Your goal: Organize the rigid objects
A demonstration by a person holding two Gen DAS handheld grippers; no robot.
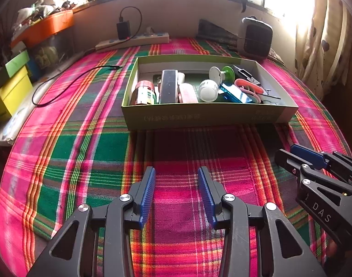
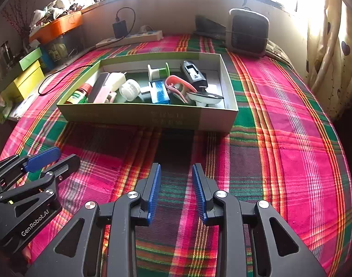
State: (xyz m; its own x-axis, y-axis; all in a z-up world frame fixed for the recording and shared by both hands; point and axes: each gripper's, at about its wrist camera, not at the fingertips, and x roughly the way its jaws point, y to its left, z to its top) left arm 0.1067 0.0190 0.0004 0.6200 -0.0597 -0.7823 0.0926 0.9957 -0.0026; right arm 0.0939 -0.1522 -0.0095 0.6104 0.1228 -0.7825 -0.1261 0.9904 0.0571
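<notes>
You are holding the right gripper (image 2: 176, 191) over the plaid bedcover (image 2: 279, 138), jaws standing apart, nothing between them. The left gripper (image 2: 53, 159) is showing near the cover's left edge. A shallow box (image 2: 148, 115) is lying ahead, carrying a white jar (image 2: 129, 90), a green spool (image 2: 158, 70) and a black device (image 2: 194, 73).

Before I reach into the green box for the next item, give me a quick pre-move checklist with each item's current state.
1. Left gripper empty, jaws apart: ok.
2. Right gripper empty, jaws apart with plaid cloth showing between them: ok.
3. Plaid cloth between both grippers and the green box free of loose objects: ok.
4. Green box open on top, contents reachable: ok.
5. Items inside lie separately enough for a clean pick: not ok; the white jar, blue packet and pink clip crowd and overlap.
6. Black cable out of the approach path, lying left of the box: ok.
</notes>
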